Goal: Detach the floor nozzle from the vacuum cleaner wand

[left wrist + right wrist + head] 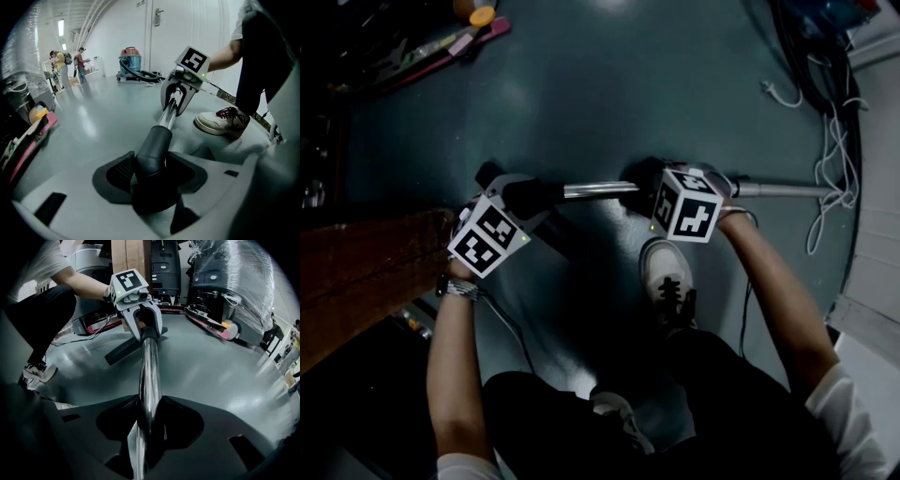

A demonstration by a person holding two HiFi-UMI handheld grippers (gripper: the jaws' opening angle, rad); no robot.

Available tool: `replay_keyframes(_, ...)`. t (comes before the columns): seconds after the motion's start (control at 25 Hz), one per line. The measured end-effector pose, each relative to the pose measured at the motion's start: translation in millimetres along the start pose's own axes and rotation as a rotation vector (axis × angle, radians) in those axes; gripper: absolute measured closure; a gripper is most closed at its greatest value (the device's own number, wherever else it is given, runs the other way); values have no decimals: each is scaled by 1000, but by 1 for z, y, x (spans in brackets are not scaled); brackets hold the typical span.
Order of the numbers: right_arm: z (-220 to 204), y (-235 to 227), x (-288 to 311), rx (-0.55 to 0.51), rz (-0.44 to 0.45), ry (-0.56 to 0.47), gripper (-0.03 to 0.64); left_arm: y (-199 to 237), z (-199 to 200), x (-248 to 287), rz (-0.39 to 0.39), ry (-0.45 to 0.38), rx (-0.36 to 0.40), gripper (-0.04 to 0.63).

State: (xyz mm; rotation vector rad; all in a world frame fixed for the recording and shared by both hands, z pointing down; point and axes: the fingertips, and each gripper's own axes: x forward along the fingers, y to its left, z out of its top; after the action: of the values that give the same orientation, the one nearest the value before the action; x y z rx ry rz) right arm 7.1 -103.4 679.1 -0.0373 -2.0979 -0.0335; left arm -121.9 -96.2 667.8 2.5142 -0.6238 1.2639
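Observation:
The vacuum wand (598,189) is a chrome tube lying level just above the dark floor. Its left end goes into the dark grey neck (153,146) of the black floor nozzle (551,236). My left gripper (521,197) is shut on that neck, whose collar sits between the jaws in the left gripper view. My right gripper (645,190) is shut on the chrome tube (149,376) a short way to the right. Each gripper faces the other along the tube: the right gripper (180,96) shows in the left gripper view, the left gripper (143,322) and nozzle head (123,348) in the right gripper view.
A person's white shoe (667,277) stands just below the wand. White cables (831,159) lie at the right, a wooden board (366,262) at the left, pink tools (461,41) at the top left. A canister vacuum (131,63) and people (60,60) are far off.

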Motion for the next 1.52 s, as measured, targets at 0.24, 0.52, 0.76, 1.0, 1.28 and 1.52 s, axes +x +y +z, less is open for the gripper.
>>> replay_keyframes(0.24, -2, 2, 3, -10, 10, 10, 454, -1, -3, 2, 34, 1, 64, 382)
replay_keyframes(0.52, -1, 1, 3, 9, 23, -7, 454, 1, -2, 0, 129, 23, 190, 382)
replay_keyframes(0.76, 3, 1, 1, 2, 21, -14, 454, 1, -7, 1, 47, -2, 74, 383)
replay_keyframes(1.0, 3, 0, 2, -13, 20, -9, 454, 0, -4, -2, -24, 13, 19, 387)
replay_keyframes(1.28, 7, -1, 3, 1, 24, -8, 454, 7, -2, -7, -25, 56, 97, 387)
replay_keyframes(1.52, -6, 1, 10, 63, 62, -5, 454, 9, -3, -3, 81, 63, 214, 387)
